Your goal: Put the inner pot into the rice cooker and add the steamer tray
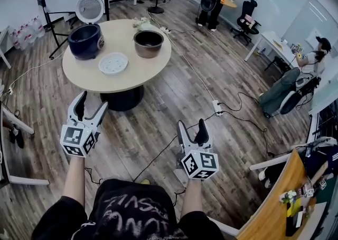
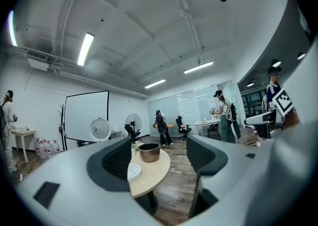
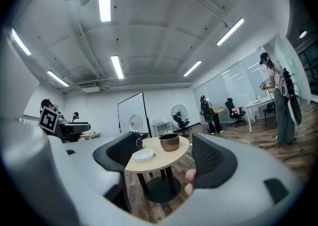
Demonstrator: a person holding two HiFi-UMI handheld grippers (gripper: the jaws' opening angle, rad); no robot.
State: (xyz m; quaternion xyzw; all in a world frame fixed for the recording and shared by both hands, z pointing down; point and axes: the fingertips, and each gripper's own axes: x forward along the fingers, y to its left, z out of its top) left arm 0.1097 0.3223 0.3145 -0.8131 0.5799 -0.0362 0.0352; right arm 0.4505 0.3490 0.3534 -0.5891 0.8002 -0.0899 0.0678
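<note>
While the person stands well back from the round surface [image 1: 79, 70], both tongs are held out in front, pointing toward it. The left tongs [image 1: 91, 103] have their jaws spread wide with nothing between them; through the gap, the left gripper view shows only the far-off pot and tray. The right tongs [image 1: 190, 125] are likewise wide open and empty.

On the surface, the dark blue rice cooker [image 1: 85, 40] sits at the left with its top open. A pale disc just behind it may be its raised lid, though at this range that is hard to confirm. The metal inner pot [image 1: 148, 43] stands upright at the right side, apart from the cooker. The white steamer tray [image 1: 113, 64] lies flat near the front edge, between the two and nearer the person.

Neither part of the task has begun: the pot is outside the cooker and the tray is untouched. The step in hand appears to be the approach. Next, the person would likely need to step up to the surface, close one of the tongs on the pot's rim, and carry it across into the cooker before the tray goes on top.
</note>
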